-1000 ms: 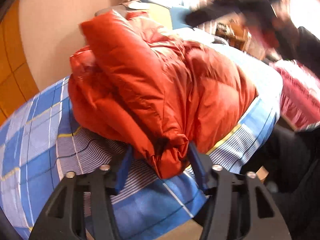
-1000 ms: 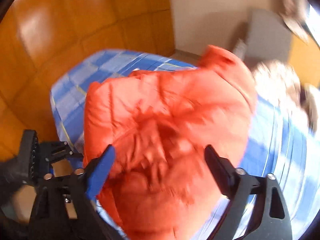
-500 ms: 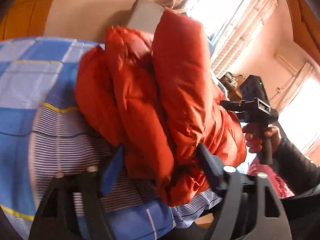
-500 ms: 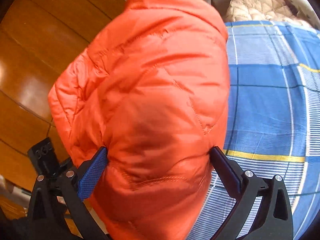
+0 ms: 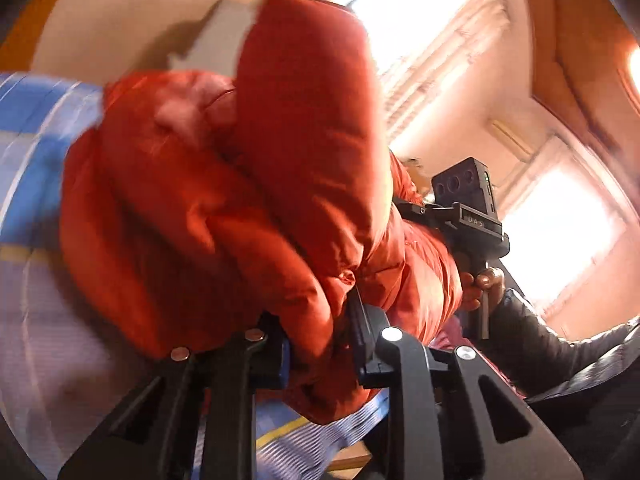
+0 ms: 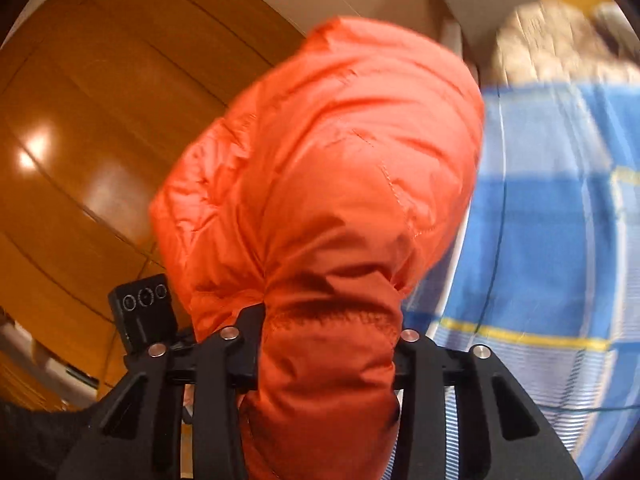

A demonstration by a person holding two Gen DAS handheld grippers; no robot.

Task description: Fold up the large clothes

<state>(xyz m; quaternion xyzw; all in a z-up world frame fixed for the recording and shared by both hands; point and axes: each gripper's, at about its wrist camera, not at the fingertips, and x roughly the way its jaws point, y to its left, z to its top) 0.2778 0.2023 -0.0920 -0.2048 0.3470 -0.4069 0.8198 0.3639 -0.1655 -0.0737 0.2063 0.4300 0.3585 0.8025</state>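
Note:
An orange puffy down jacket [image 5: 224, 208] is bunched up and lifted off the bed. My left gripper [image 5: 320, 336] is shut on a thick fold at its lower edge. In the right wrist view the same jacket [image 6: 328, 184] fills the middle, and my right gripper [image 6: 328, 344] is shut on another bunched fold of it. The right gripper's body and the hand holding it also show in the left wrist view [image 5: 472, 232], just behind the jacket. The jacket's far side is hidden.
A bed with a blue, white and yellow plaid sheet [image 6: 552, 264] lies under and beside the jacket, also at the left of the left wrist view [image 5: 28, 168]. A beige quilted garment [image 6: 552, 44] lies at its far end. Wooden wall panels [image 6: 80, 128] stand left. Bright curtained windows [image 5: 560, 240] are behind.
Both grippers have closed from wide open onto folds of the jacket. The jacket has risen off the bed and both views have tilted upward.

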